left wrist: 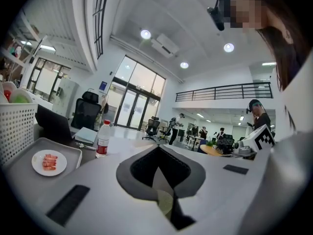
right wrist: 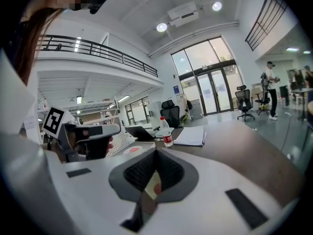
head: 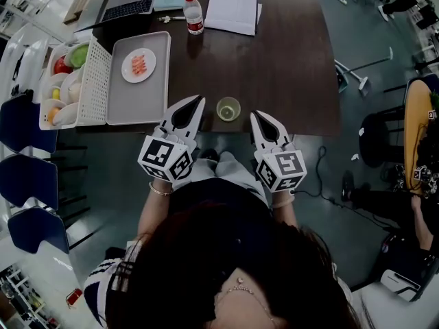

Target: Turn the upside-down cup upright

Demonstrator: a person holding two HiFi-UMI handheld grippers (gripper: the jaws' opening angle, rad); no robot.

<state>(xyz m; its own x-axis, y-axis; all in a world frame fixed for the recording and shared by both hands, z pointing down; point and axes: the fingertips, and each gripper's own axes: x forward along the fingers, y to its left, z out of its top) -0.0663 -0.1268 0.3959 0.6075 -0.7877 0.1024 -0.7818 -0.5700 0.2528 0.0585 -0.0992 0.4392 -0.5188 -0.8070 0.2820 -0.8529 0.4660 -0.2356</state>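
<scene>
The cup [head: 228, 108] stood mouth-up by the tabletop's [head: 281, 60] near edge. Flanking the cup, the left tongs [head: 199, 101] and right tongs [head: 254, 115] were closed and empty.

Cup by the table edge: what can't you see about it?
- Head view: the cup is seen from above, so its sides barely show.
- Left gripper view: the shut jaws cover all but a pale sliver.
- Right gripper view: the same.
</scene>
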